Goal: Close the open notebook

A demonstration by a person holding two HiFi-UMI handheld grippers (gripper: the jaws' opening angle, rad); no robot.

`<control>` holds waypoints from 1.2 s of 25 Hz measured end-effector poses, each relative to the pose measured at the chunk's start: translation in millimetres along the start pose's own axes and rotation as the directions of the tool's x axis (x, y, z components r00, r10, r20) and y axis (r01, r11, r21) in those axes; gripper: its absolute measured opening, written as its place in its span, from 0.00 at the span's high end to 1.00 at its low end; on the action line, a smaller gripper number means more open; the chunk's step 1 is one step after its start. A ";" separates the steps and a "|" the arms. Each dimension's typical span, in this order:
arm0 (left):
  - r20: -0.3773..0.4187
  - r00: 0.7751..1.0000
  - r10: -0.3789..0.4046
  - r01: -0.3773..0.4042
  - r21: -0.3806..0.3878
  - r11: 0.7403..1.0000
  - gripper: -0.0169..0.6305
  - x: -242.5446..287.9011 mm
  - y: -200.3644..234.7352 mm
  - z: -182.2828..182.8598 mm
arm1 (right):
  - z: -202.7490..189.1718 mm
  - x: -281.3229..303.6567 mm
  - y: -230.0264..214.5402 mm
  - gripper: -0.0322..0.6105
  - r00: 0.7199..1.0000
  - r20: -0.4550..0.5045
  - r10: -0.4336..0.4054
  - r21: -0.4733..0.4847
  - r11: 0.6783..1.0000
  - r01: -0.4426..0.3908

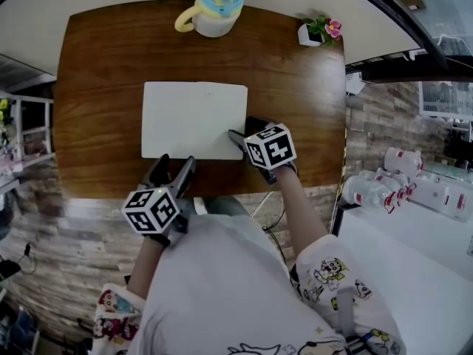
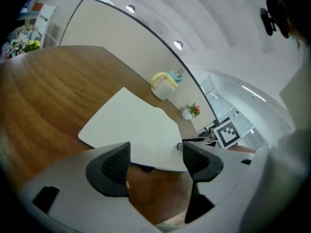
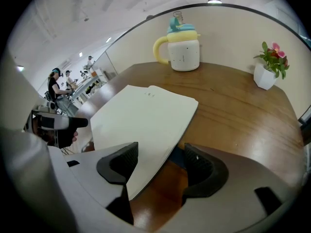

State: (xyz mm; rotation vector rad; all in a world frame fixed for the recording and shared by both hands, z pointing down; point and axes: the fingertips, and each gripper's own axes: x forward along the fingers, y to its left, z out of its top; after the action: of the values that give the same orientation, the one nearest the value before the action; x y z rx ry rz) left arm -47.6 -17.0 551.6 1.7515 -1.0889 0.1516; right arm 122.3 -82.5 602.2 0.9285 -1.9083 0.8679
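Note:
The notebook [image 1: 194, 119] lies flat in the middle of the wooden table [image 1: 295, 80] and shows one blank white face. In the right gripper view a dark blue cover [image 3: 178, 155] peeks out under the notebook's [image 3: 141, 115] right edge. My right gripper [image 1: 245, 129] is at the notebook's near right corner. Its jaws stand open astride that edge [image 3: 160, 161], one over the white face and one beside it. My left gripper [image 1: 177, 163] is open at the notebook's near edge, with nothing between its jaws [image 2: 154, 154]; the notebook [image 2: 131, 127] lies just beyond them.
A white mug with a yellow handle and blue lid [image 1: 214, 9] stands at the table's far edge, with a small flower pot [image 1: 319, 32] at the far right corner. Beyond the table's right edge are several bottles [image 1: 392, 183]. A shelf [image 1: 22, 132] stands to the left.

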 end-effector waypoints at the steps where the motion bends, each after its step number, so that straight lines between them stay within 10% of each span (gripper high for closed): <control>1: 0.001 1.000 -0.001 0.001 -0.007 1.000 0.49 -0.3 0.1 -0.7 | 0.2 0.5 -0.1 0.54 1.000 -0.004 0.001 -0.001 1.000 -0.001; 16: 0.091 0.995 -0.038 0.057 -0.214 0.975 0.49 -3.5 -0.7 -20.0 | -0.1 0.4 -1.1 0.54 1.000 -0.027 -0.006 0.008 1.000 0.006; 30: 0.111 0.990 -0.088 0.128 -0.430 0.894 0.49 16.3 -4.1 -30.3 | 0.7 1.9 -2.5 0.54 1.000 -0.025 -0.005 0.011 1.000 0.005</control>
State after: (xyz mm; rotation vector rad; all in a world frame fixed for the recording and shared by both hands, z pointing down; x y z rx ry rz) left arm -23.9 -2.1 572.0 1.4147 -0.9938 -0.2292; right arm 123.4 -84.9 604.2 0.9249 -1.8807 0.8842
